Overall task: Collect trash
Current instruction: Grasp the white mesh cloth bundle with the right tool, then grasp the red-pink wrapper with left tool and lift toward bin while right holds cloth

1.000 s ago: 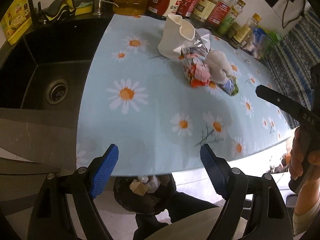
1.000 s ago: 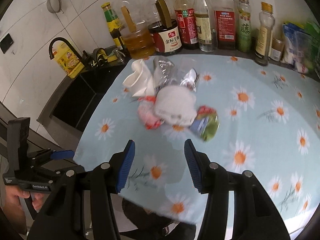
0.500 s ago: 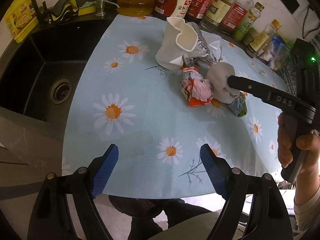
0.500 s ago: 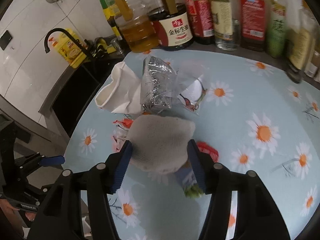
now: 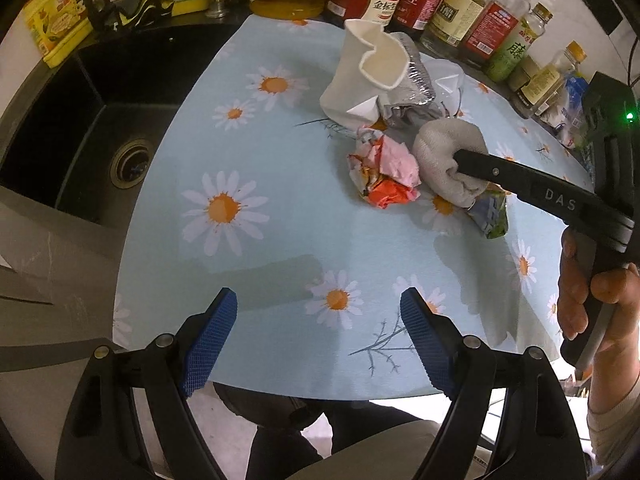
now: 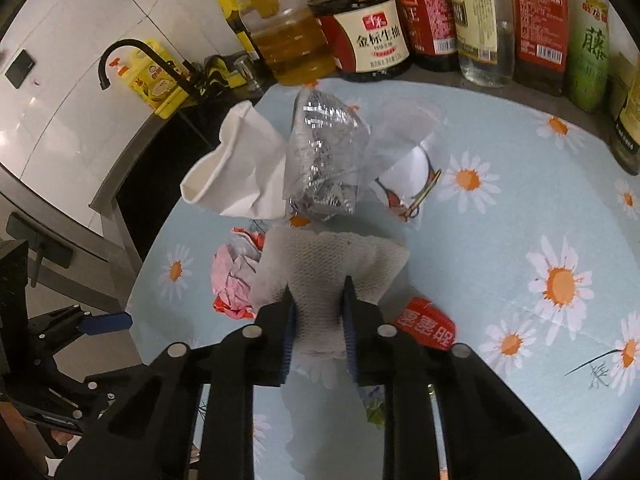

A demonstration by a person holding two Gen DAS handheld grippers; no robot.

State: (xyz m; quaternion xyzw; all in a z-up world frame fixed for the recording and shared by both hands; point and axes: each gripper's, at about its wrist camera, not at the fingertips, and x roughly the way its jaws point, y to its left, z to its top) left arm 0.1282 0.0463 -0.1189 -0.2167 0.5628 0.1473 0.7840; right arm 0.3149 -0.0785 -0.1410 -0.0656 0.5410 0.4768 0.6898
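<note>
Flowered blue cloth (image 5: 256, 248) covers my counter; black sink basin (image 5: 92, 144) lies at its left edge in the left view. Trash cluster sits upper right of centre: crumpled white paper cup (image 5: 360, 80) rearmost, silver foil wrapper (image 5: 412, 92) touching its right side, pink-and-red crumpled wrapper (image 5: 384, 176) in front. Grey-white wadded paper towel (image 6: 320, 276) lies right of that wrapper, between my right gripper (image 6: 318, 312) jaws. Row of sauce and oil bottles (image 6: 372, 36) stands behind the cloth. My left gripper (image 5: 316, 344) hangs over the cloth's near edge, lower frame.
</note>
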